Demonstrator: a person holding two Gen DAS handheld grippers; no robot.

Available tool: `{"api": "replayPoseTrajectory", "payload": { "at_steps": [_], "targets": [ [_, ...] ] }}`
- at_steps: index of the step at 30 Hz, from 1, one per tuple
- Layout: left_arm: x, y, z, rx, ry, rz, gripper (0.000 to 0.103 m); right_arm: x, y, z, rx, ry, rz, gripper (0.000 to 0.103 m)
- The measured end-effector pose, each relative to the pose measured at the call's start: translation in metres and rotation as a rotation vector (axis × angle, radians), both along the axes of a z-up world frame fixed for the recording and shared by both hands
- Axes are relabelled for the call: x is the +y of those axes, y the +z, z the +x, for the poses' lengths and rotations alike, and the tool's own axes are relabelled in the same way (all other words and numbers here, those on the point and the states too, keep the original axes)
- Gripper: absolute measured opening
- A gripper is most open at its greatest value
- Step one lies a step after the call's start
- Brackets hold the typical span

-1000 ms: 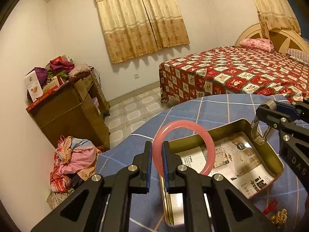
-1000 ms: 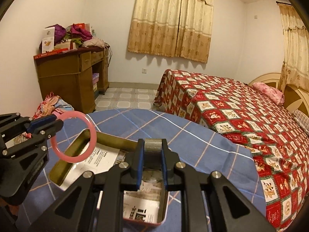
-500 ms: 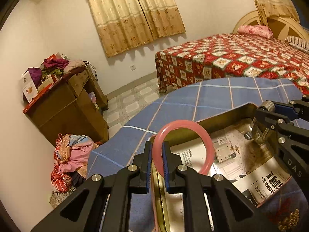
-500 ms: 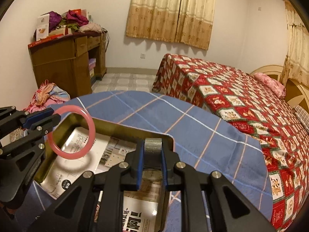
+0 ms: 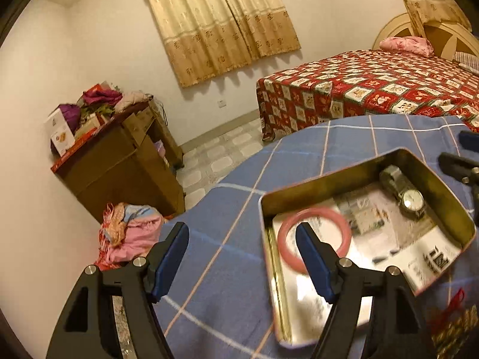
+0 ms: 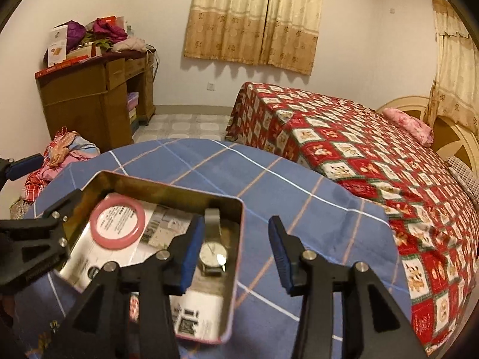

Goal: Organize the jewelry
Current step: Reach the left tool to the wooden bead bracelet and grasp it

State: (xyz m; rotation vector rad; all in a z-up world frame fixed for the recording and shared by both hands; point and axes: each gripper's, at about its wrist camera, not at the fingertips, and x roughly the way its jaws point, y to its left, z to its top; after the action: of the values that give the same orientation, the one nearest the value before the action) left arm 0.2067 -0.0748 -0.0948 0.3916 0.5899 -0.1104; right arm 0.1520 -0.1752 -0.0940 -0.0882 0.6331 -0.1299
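Observation:
A gold metal tin (image 5: pixel 461 218) (image 6: pixel 167 187) lined with printed paper sits on the blue plaid table. A pink bangle (image 5: pixel 314 239) (image 6: pixel 118 227) lies flat in the tin's left end. A silver wristwatch (image 5: pixel 411 200) (image 6: pixel 213 254) lies in its right end. My left gripper (image 5: pixel 242 252) hovers at the tin's left edge, its jaws opening wide with nothing between them. My right gripper (image 6: pixel 235 254) hangs over the tin's right wall, jaws opening, the watch below and free of the pads. The left gripper's arm (image 6: pixel 30 239) shows at the left of the right wrist view.
A red tasselled ornament with gold beads (image 5: pixel 455 320) lies on the cloth near the tin. Beyond the round table stand a bed with a red patterned cover (image 6: pixel 359 149), a cluttered wooden desk (image 5: pixel 119 161) and a heap of clothes (image 5: pixel 128 236) on the floor.
Both grippers have opened. The pink bangle left the left gripper and the watch left the right gripper; both now lie in the tin. Both hands sank a little.

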Motion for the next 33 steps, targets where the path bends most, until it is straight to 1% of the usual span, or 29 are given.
{"api": "replayPoseTrajectory", "payload": {
  "at_steps": [2,7,12,19,23,25,27,33],
  "targets": [
    [0.007,-0.003,-0.007,0.009,0.012,-0.002,0.074,-0.004,-0.001,-0.012,0.001,0.000,0.009,0.056],
    [0.020,-0.006,-0.029,-0.003,0.041,0.007,0.074,-0.011,-0.007,-0.037,0.004,-0.026,-0.003,0.058],
    [0.034,-0.006,-0.057,0.024,0.044,-0.032,0.074,-0.013,-0.015,-0.061,0.006,-0.038,0.009,0.061],
    [0.043,-0.012,-0.099,0.052,0.042,-0.042,0.074,-0.005,-0.026,-0.097,0.004,-0.025,-0.005,0.066],
    [0.046,-0.017,-0.121,0.079,0.047,-0.045,0.074,-0.002,-0.030,-0.117,0.001,-0.024,0.000,0.067],
    [0.046,-0.018,-0.132,0.093,0.040,-0.059,0.074,-0.001,-0.031,-0.124,-0.004,-0.027,0.001,0.068],
    [0.042,-0.017,-0.142,0.093,0.032,-0.054,0.074,0.003,-0.033,-0.130,-0.007,-0.024,0.005,0.069],
    [0.035,-0.022,-0.157,0.110,0.031,-0.062,0.074,0.015,-0.036,-0.146,-0.024,-0.021,0.000,0.069]
  ]
}}
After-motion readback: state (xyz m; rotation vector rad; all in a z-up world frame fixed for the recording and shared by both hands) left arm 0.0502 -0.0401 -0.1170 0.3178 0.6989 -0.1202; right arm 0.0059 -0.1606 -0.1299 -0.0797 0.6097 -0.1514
